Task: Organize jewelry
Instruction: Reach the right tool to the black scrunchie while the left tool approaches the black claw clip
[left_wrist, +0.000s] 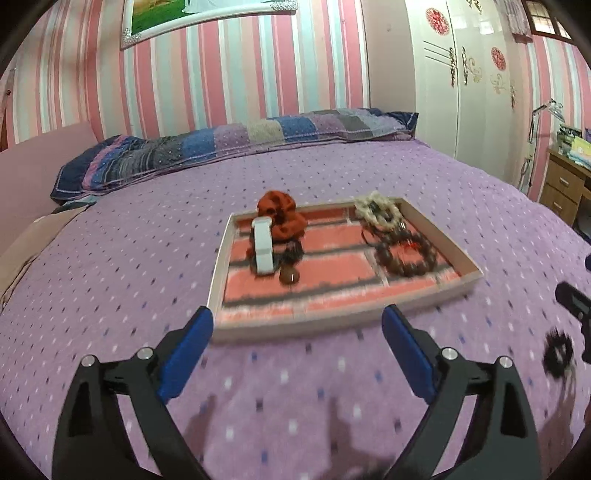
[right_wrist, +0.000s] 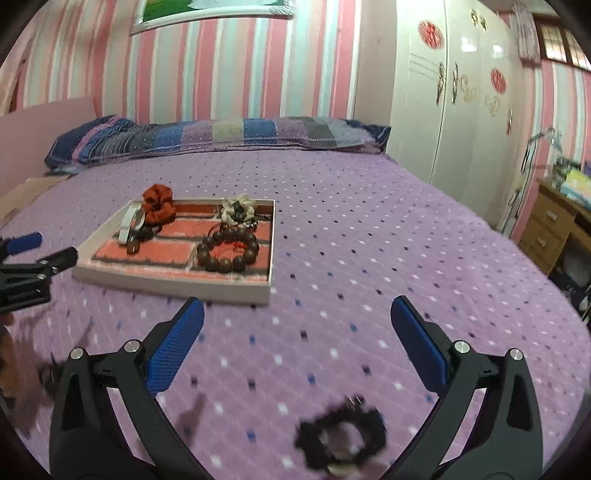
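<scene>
Both claws stand wide apart and grip nothing: my left gripper (left_wrist: 297, 325) spreads its blue pads over bare bedspread just short of the tray's near edge, and my right gripper (right_wrist: 297, 317) spreads over bedspread off the tray's near right corner. No earlier view is given, so only the present spread is stated. Black scrunchie (right_wrist: 341, 435) lies loose on the bed (right_wrist: 369, 229), below and between my right fingers, touching neither pad; the view is blurred there. In the left view it appears at the far right (left_wrist: 557, 352), well apart from the tray. Tray (left_wrist: 436, 299), a shallow white-rimmed box with a brick-pattern floor, sits on the bed toward its middle. At the tray's far left corner rests a red scrunchie (left_wrist: 282, 216); just in front of it stands a white band (left_wrist: 263, 245) on edge, with small dark pieces beside it, too blurred to identify. At the far right corner lies a cream beaded piece (left_wrist: 376, 210); nearer, along the right side, lies a brown bead bracelet (left_wrist: 404, 254). Beyond the tray, a patchwork pillow (left_wrist: 229, 147) runs along the bed's far edge against a striped wall (left_wrist: 229, 74). A white wardrobe (left_wrist: 461, 92) stands past the bed's far right corner.
</scene>
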